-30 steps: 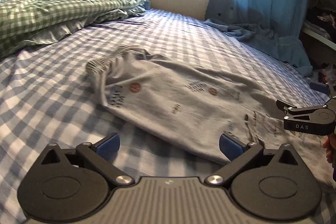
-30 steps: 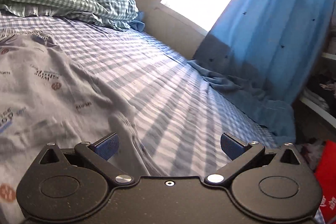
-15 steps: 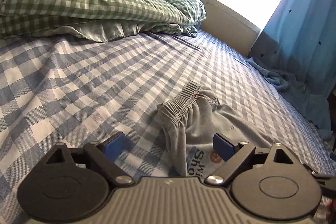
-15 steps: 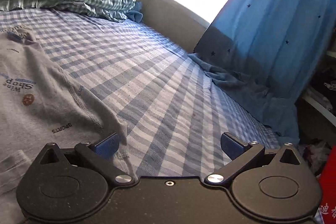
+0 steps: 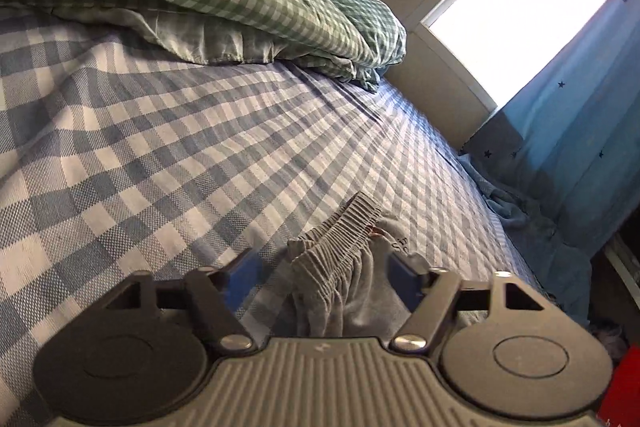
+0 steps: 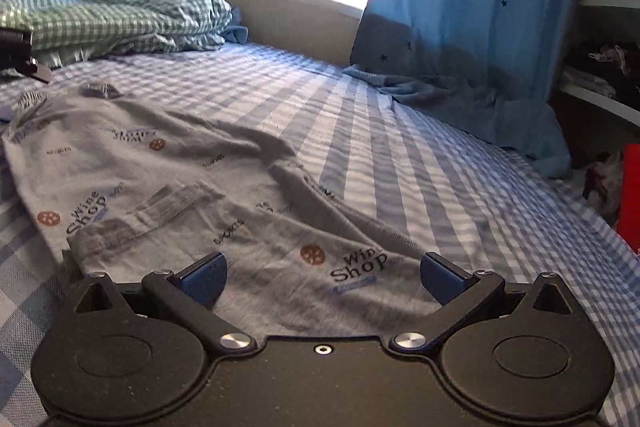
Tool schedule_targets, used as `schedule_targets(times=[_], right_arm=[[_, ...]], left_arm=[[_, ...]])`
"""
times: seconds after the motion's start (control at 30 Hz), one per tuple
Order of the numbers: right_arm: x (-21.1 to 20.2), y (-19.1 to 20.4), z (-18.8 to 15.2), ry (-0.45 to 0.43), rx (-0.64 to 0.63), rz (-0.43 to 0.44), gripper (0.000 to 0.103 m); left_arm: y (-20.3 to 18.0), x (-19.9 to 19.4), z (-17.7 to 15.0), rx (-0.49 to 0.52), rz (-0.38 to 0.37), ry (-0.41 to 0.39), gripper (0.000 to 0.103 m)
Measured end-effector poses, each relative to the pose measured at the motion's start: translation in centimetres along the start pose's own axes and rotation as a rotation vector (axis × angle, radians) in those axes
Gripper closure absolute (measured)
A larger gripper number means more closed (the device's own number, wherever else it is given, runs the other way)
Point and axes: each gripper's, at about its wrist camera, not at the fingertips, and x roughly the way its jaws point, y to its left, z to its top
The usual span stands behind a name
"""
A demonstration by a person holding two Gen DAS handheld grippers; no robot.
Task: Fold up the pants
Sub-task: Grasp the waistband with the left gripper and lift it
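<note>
Left wrist: left gripper (image 5: 320, 269), jaws apart, has advanced to straddle pants (image 5: 340, 267) waistband; right gripper (image 6: 322, 277) spread over hem; grasp pending.

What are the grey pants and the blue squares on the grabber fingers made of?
The pants look like soft, matte cotton knit: they drape in limp wrinkles, and the waistband is puckered like elastic. The blue pads on the right gripper look like smooth, dull rubber or foam; which one is unclear.

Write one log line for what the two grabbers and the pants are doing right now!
left gripper: open, straddling the waistband | right gripper: open, over the leg end | pants: spread flat, unfolded, on the bed
</note>
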Motion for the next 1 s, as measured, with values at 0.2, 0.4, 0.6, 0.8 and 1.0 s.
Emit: schedule_targets(times=[0.2, 0.4, 0.6, 0.8, 1.0], right_arm=[[0.0, 1.1, -0.2, -0.005, -0.05, -0.035, 0.001], [0.4, 0.0, -0.2, 0.019, 0.003, 0.009, 0.001], [0.5, -0.1, -0.2, 0.021, 0.005, 0.013, 0.001], [0.4, 0.3, -0.2, 0.009, -0.022, -0.007, 0.001], [0.4, 0.1, -0.3, 0.014, -0.006, 0.006, 0.001]], left_arm=[[-0.2, 0.3, -0.3, -0.009, 0.008, 0.014, 0.057], [-0.2, 0.8, -0.2, -0.009, 0.013, 0.026, 0.053], [-0.8, 1.4, 0.5, -0.026, 0.072, 0.048, 0.065], [-2.0, 1.0, 1.0, 0.004, 0.09, 0.034, 0.088], [-5.3, -0.7, 1.5, 0.133, 0.066, -0.015, 0.089]])
